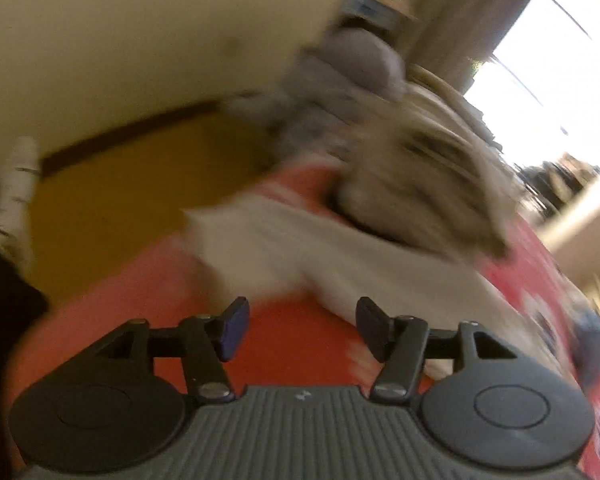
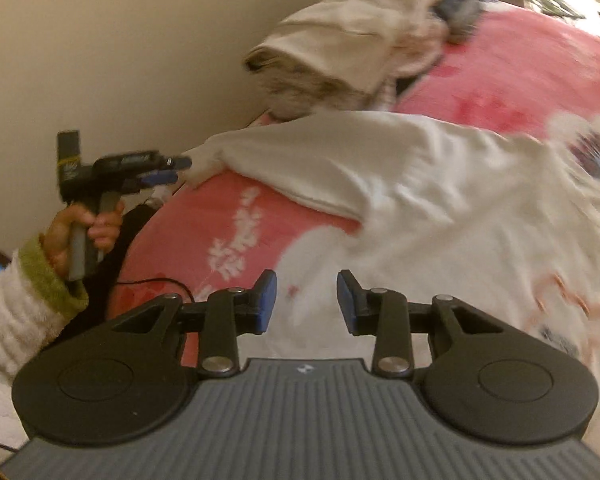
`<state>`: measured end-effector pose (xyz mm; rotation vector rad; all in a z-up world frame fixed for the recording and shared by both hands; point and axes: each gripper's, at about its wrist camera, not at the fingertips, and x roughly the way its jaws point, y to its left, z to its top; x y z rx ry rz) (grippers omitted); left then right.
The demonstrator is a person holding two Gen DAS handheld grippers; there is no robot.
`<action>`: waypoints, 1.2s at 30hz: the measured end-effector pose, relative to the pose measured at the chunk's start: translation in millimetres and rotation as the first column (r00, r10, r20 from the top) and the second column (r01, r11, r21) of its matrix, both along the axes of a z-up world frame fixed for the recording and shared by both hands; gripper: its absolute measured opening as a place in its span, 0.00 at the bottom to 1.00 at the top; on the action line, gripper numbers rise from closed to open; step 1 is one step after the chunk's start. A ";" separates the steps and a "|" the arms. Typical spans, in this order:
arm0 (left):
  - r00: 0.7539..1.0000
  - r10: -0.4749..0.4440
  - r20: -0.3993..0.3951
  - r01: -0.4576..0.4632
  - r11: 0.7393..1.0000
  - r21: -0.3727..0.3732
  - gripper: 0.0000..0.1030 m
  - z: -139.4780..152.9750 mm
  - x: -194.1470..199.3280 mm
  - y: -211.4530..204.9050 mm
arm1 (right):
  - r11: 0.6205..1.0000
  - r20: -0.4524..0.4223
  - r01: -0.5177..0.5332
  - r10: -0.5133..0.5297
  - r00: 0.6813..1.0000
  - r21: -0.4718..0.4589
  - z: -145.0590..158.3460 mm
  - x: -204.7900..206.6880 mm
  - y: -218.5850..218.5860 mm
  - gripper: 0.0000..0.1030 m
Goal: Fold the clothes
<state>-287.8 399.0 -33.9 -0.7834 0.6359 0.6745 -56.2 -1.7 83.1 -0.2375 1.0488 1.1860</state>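
Open red blanket (image 2: 204, 216) in front of the white garment (image 2: 400, 168): clear passage there. Far side blocked by clothes pile (image 2: 340, 52) against the wall (image 2: 120, 60).

White garment (image 2: 440, 184); pink blanket (image 2: 512, 76), white-patterned.

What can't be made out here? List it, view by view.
- Left wrist view: motion blur smears the grey clothes and the striped pile; garment types unreadable.
- Left wrist view: the white garment has no clear edges.
- Right wrist view: the print on the pink blanket is blurred, unreadable.
- Right wrist view: whether the left hand-held gripper pinches the white sleeve tip is too small and blurred to tell.
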 end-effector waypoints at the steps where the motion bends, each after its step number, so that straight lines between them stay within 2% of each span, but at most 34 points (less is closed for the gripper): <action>1: 1.000 0.018 -0.006 -0.019 1.000 -0.012 0.64 -6.4 -1.6 12.4 | 1.000 0.009 -0.012 0.012 1.000 -0.002 -3.6 -2.7 9.2 0.32; 3: 0.999 0.047 -0.006 -0.047 0.998 -0.040 0.64 -18.7 -3.7 35.3 | 1.000 -0.003 -0.025 0.025 1.000 -0.001 -12.9 -7.0 23.0 0.32; 6: 0.998 0.050 0.036 -0.046 0.994 -0.099 0.64 -34.2 0.1 59.9 | 1.000 -0.037 -0.025 0.024 0.999 -0.008 -30.1 -13.5 35.7 0.32; 8: 0.997 0.054 0.050 -0.047 0.991 -0.128 0.61 -41.4 5.5 65.8 | 1.000 -0.055 -0.014 0.012 0.998 -0.022 -41.0 -15.3 39.0 0.32; 11: 0.996 0.028 0.082 -0.014 0.985 -0.170 0.39 -57.0 7.5 76.0 | 0.999 -0.072 0.004 -0.007 0.997 -0.046 -53.3 -17.1 40.6 0.32; 12: 0.996 0.020 0.083 -0.005 0.984 -0.178 0.22 -61.2 8.6 77.7 | 0.999 -0.074 0.009 -0.012 0.997 -0.052 -56.2 -17.1 39.8 0.32; 13: 0.996 0.011 0.084 0.004 0.985 -0.175 0.08 -64.1 7.6 78.7 | 0.998 -0.073 0.022 -0.026 0.997 -0.055 -58.7 -16.4 38.2 0.32; 14: 0.996 0.004 0.087 0.011 0.986 -0.163 0.08 -63.2 7.1 77.8 | 0.998 -0.077 0.034 -0.039 0.996 -0.055 -60.3 -14.4 36.3 0.32; 17: 0.993 -0.012 0.114 0.023 0.995 -0.095 0.05 -42.7 6.0 68.3 | 0.995 -0.100 0.091 -0.095 0.990 -0.043 -62.7 -3.2 26.2 0.32; 19: 0.986 -0.043 0.160 0.052 0.997 -0.053 0.05 -16.7 4.4 58.1 | 0.990 -0.108 0.139 -0.142 0.984 -0.029 -63.6 4.2 16.8 0.32; 21: 0.971 -0.107 0.215 0.110 0.994 0.001 0.04 17.4 5.6 42.8 | 0.981 -0.118 0.194 -0.194 0.974 -0.013 -63.3 11.1 2.9 0.32; 23: 0.943 -0.200 0.264 0.192 0.980 0.056 0.04 54.4 12.1 21.3 | 0.969 -0.131 0.247 -0.245 0.961 0.005 -63.3 18.1 -14.2 0.32; 25: 0.901 -0.297 0.316 0.292 0.954 0.066 0.04 88.7 23.3 -2.7 | 0.950 -0.152 0.313 -0.306 0.940 0.019 -66.0 25.1 -32.8 0.32; 26: 0.872 -0.354 0.339 0.351 0.933 0.072 0.04 104.1 31.9 -18.4 | 0.937 -0.165 0.350 -0.341 0.925 0.025 -68.2 28.3 -43.9 0.32; 29: 0.748 -0.536 0.391 0.526 0.839 0.142 0.04 150.1 60.1 -74.8 | 0.889 -0.217 0.456 -0.438 0.873 0.038 -77.1 36.4 -76.3 0.32; 31: 0.643 -0.643 0.416 0.629 0.753 0.192 0.04 168.8 75.8 -116.1 | 0.852 -0.252 0.521 -0.493 0.833 0.054 -81.3 39.3 -100.8 0.32; 32: 0.584 -0.692 0.425 0.681 0.702 0.208 0.04 173.9 83.6 -138.2 | 0.831 -0.271 0.553 -0.520 0.810 0.061 -83.3 40.9 -113.8 0.32; 35: 0.437 -0.821 0.368 0.813 0.535 0.229 0.04 163.7 105.5 -208.9 | 0.757 -0.335 0.649 -0.595 0.731 0.075 -91.0 44.2 -154.6 0.32; 36: 0.398 -0.852 0.340 0.849 0.483 0.216 0.04 154.9 112.3 -230.2 | 0.733 -0.353 0.676 -0.614 0.706 0.075 -94.4 44.2 -166.4 0.32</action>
